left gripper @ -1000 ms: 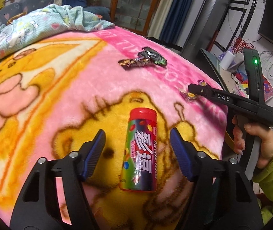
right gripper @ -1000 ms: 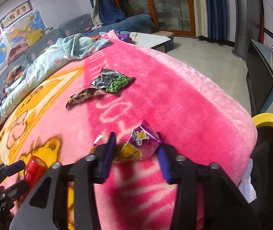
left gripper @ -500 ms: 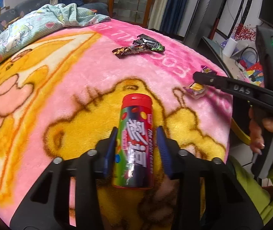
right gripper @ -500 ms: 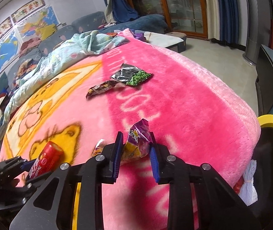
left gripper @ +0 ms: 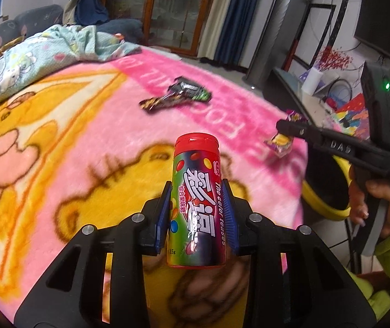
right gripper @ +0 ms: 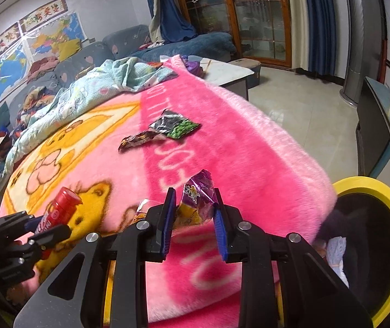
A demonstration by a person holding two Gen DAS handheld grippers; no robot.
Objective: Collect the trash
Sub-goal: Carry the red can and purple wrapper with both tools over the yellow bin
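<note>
Two pieces of trash in our grippers, above the pink blanket.

Nearest, our left gripper clamps a red-capped candy tube upright between its blue pads; our right gripper pinches a purple snack wrapper. Just right, a yellow-rimmed bin stands beside the bed. Farther out, a brown wrapper and a green-black wrapper lie touching. Beyond them sits a bunched pale-blue quilt.

blanket: two wrappers side by side mid-surface | quilt: on far-left part | bin: right of blanket edge
</note>
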